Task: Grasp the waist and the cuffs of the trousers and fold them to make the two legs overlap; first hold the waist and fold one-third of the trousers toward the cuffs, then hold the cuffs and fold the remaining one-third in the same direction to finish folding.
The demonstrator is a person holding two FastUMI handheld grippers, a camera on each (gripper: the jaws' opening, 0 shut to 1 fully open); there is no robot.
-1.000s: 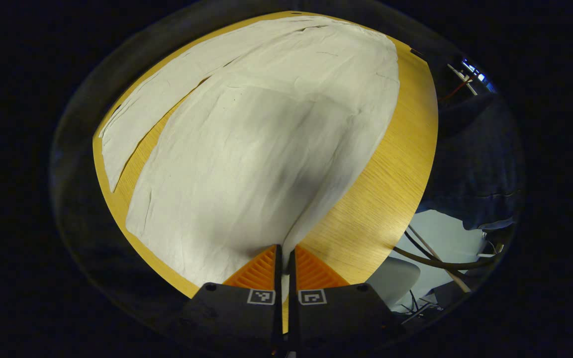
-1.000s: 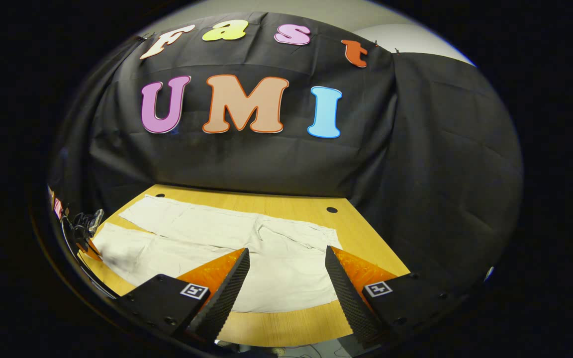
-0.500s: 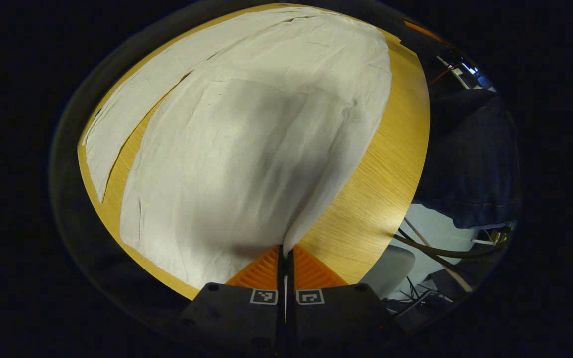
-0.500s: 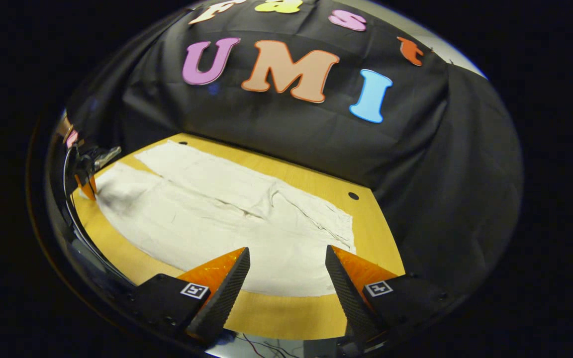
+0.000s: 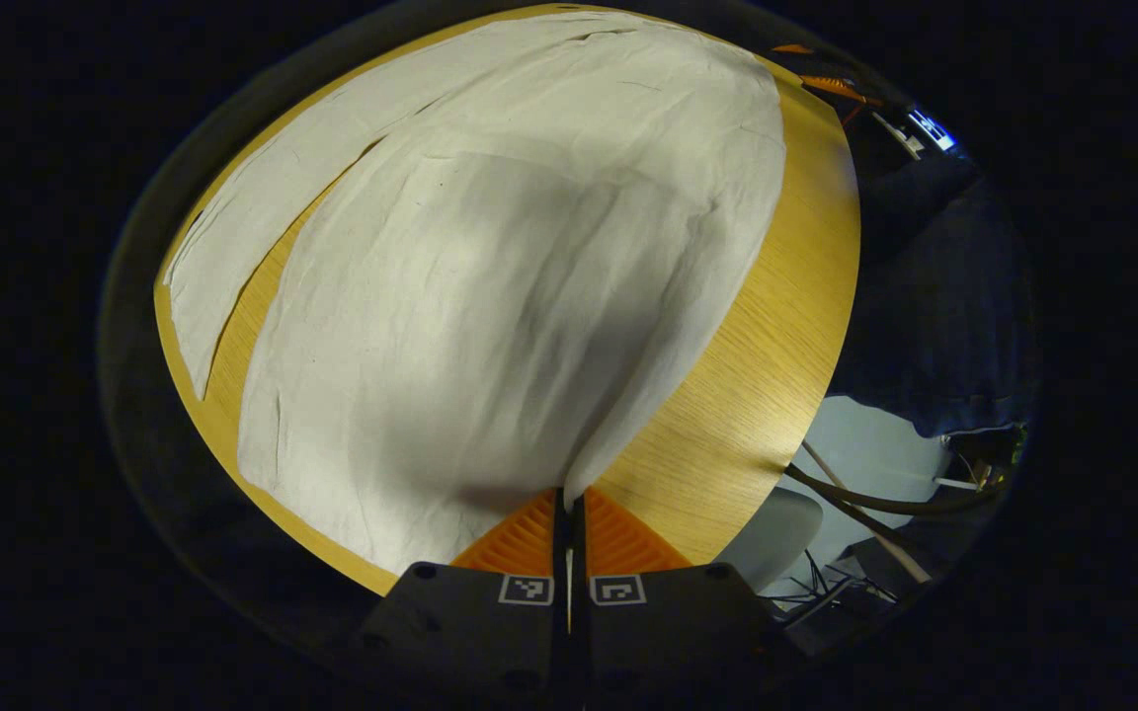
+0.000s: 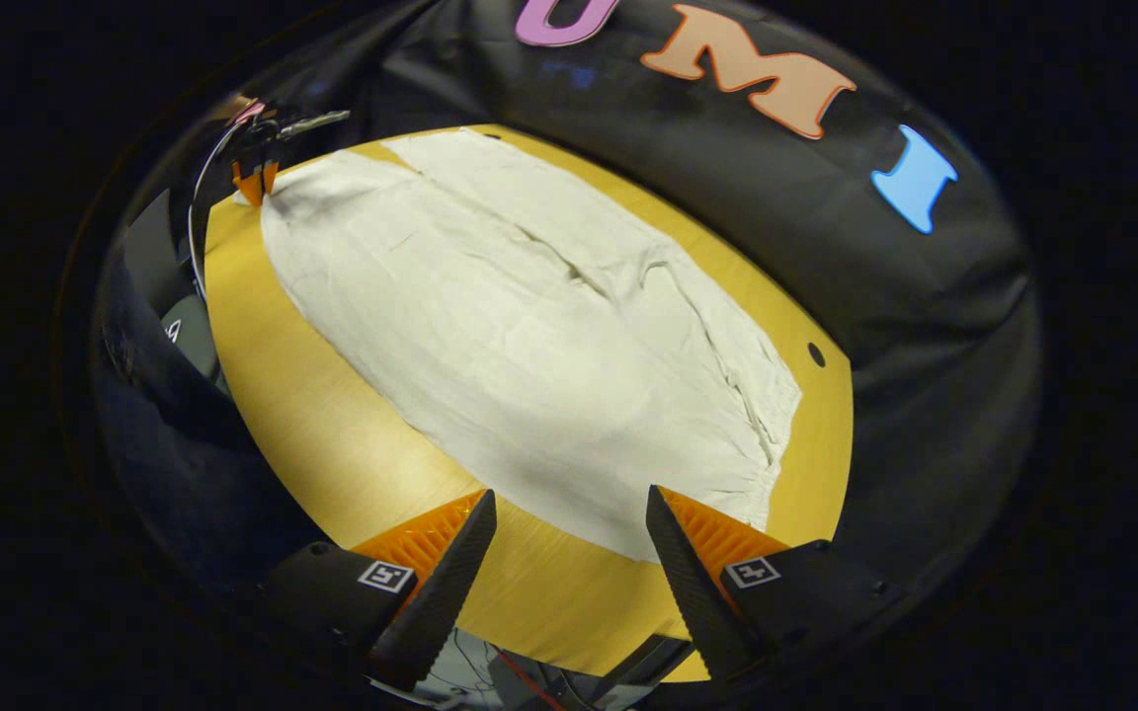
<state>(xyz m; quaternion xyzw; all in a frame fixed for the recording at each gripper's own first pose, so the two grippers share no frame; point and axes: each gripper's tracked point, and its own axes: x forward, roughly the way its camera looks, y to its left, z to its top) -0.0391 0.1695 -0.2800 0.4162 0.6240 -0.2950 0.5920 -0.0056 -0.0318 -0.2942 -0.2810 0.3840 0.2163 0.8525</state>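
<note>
Our left gripper [image 5: 569,504] pinches a cuff of the trousers [image 5: 490,296]. Our right gripper [image 6: 569,523] hovers, fingers apart, above the waist [image 6: 776,434]. The pale trousers lie flat, legs spread.

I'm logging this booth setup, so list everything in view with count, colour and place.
trousers: one, off-white, spread flat on the table, legs side by side
table: one, yellow wood, under the trousers
cloth wall: one, black, behind the table
cables: several, dark, below the table edge
left gripper: one, shut on the trousers' cuff corner
right gripper: one, fingers open, above the near table edge by the waist
</note>
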